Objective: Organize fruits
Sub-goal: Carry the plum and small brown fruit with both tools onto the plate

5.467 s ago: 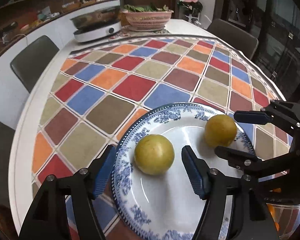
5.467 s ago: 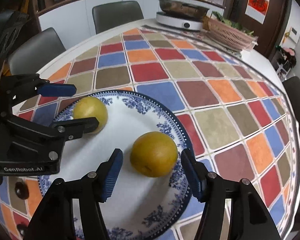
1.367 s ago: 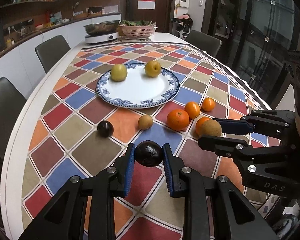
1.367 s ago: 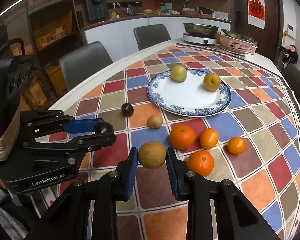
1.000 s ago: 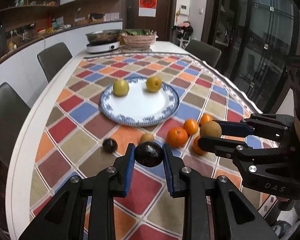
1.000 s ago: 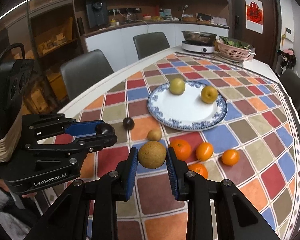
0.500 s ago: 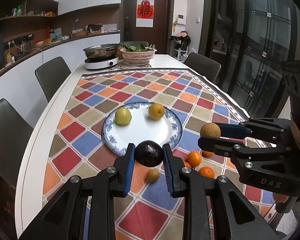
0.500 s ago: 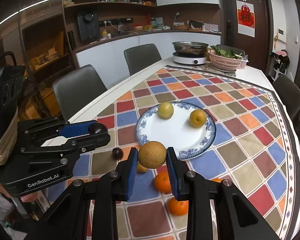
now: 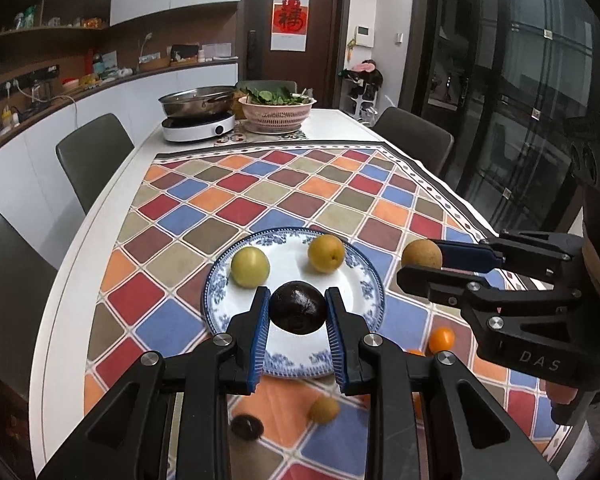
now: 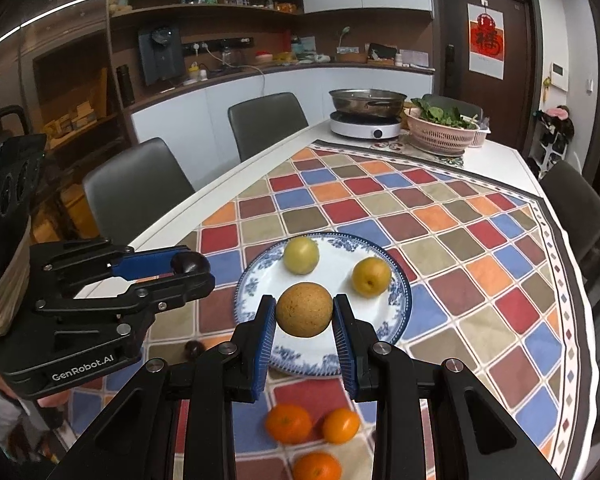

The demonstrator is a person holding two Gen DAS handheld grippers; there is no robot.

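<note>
Fruit is carried in both views. In the left wrist view, the left gripper (image 9: pixel 298 312), at lower centre of the frame, is clamped by its blue pads on a round dark purple-brown fruit (image 9: pixel 298 313), which is held in the air in front of a white plate with a blue patterned rim (image 9: pixel 370 294). Two yellow-green round fruits (image 9: pixel 250 267) are seen on the plate's far half. At the right of the frame the right gripper (image 9: pixel 422 260) is closed on a rough tan round fruit (image 9: pixel 421 254). A small orange (image 9: pixel 441 339) lies on the checked multicoloured tablecloth (image 9: pixel 260 200) at lower right.

In the right wrist view, the right gripper (image 10: pixel 304 312) is shown at lower centre, its pads pressed on the tan round fruit (image 10: pixel 304 310) above the plate's (image 10: pixel 402 300) near edge. At the left, the left gripper (image 10: pixel 192 268) is seen gripping the dark fruit (image 10: pixel 188 263). Three oranges (image 10: pixel 289 424) lie on the tablecloth (image 10: pixel 460 240) at the bottom.
</note>
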